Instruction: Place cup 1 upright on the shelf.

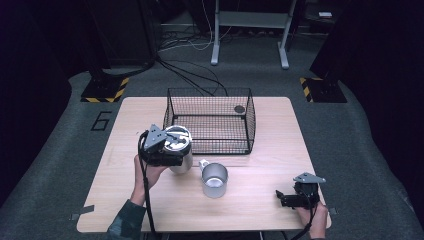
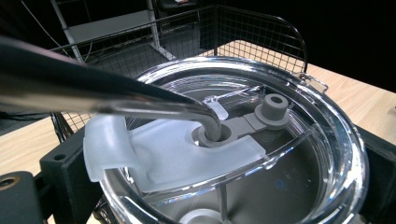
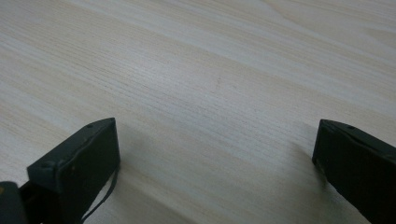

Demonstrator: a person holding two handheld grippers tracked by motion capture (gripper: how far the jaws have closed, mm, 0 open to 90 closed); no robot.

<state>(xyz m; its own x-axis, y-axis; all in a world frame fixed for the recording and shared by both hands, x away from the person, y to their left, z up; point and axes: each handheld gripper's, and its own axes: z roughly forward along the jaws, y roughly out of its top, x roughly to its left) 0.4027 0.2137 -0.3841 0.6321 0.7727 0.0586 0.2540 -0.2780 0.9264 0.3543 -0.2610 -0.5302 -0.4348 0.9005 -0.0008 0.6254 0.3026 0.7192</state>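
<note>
- Your right gripper (image 1: pixel 292 198), lower right of the high view, idles with jaws spread; your left gripper (image 1: pixel 167 152) clamps the tumbler (image 1: pixel 181 150) at centre left, beside the basket (image 1: pixel 210 121).
- Left gripper view: straw (image 2: pixel 140 105) through lid (image 2: pixel 243 140); grasp step looks done.
- Right gripper view: bare table (image 3: pixel 210 70). Next, probably lift it over the basket rim.

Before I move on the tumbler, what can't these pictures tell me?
- Tumbler body: high view, hidden by the left gripper; left gripper view shows just its lid.
- Small dark thing in the wire basket: high view, too small to identify.
- Right gripper: its own view shows bare table.
</note>
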